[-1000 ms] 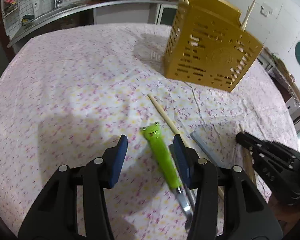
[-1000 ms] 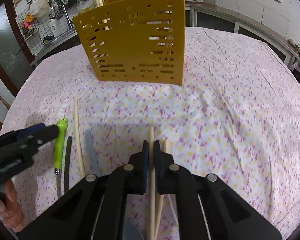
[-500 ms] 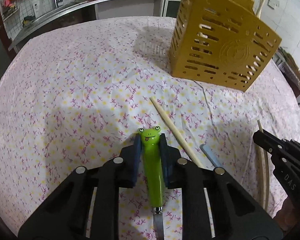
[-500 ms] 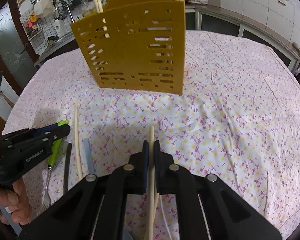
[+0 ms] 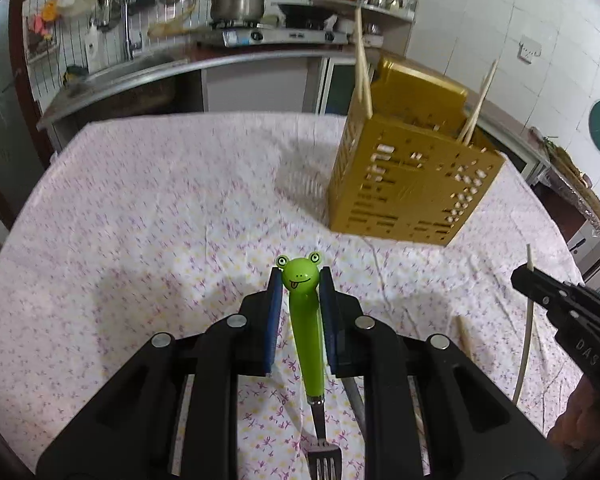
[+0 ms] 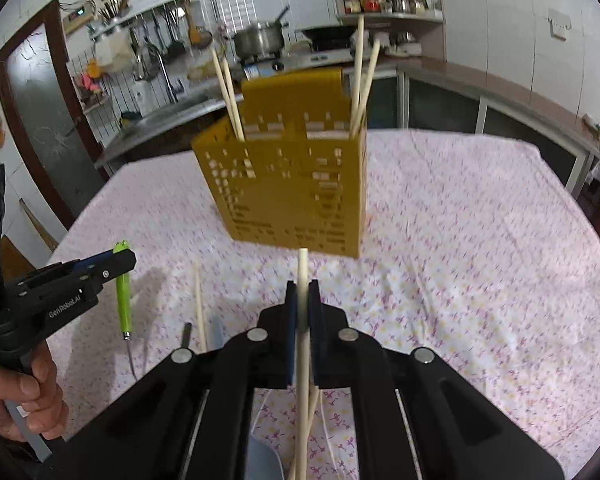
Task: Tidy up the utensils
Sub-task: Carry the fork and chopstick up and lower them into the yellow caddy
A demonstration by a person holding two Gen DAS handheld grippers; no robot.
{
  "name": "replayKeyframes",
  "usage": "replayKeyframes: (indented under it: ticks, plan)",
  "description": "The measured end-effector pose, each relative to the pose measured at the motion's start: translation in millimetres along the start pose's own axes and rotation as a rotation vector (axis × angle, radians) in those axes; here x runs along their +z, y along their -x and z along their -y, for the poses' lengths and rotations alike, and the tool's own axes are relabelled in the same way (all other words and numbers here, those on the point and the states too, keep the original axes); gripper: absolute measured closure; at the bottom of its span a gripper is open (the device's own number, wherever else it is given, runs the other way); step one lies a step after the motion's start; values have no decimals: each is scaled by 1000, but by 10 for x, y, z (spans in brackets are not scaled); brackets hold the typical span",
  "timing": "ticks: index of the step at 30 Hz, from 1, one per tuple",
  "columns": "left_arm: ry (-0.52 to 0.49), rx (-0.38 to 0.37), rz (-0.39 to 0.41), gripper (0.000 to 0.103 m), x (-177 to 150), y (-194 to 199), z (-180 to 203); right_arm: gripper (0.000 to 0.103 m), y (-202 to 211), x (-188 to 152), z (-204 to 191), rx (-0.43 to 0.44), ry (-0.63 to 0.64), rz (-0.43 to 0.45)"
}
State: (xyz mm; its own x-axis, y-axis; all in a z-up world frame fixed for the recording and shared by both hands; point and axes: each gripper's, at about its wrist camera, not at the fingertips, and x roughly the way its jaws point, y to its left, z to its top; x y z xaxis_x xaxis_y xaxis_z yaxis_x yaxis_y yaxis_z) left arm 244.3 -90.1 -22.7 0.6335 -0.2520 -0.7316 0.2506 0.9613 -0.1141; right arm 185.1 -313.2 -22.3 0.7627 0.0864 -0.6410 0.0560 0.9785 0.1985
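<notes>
My left gripper (image 5: pixel 300 280) is shut on a green frog-handled fork (image 5: pixel 306 320), lifted off the floral tablecloth, tines pointing back toward me. My right gripper (image 6: pixel 302 292) is shut on wooden chopsticks (image 6: pixel 303 272), also raised. The yellow slotted utensil holder (image 5: pixel 412 184) stands ahead on the table with chopsticks (image 5: pixel 362 64) sticking up from it; in the right wrist view the holder (image 6: pixel 296 196) is straight ahead. The right gripper (image 5: pixel 524 276) shows at the right edge of the left wrist view, and the left gripper (image 6: pixel 126 258) with the fork (image 6: pixel 123 300) shows at left.
A loose chopstick (image 6: pixel 199 308), a grey flat utensil (image 6: pixel 216 332) and a dark-handled utensil (image 6: pixel 186 334) lie on the tablecloth (image 6: pixel 460 260) between the grippers. A kitchen counter (image 5: pixel 140 76) with sink and stove runs behind the table.
Both grippers have risen off the table with their loads and tilted up toward the holder. The left gripper closed on the frog fork a second ago and has lifted it.
</notes>
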Motion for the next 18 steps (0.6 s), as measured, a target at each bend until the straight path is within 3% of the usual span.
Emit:
replayKeyframes:
  ticks: [18]
  plan:
    - [-32, -4, 209, 86, 82, 937, 81, 97, 1051, 238, -85, 8, 41, 265]
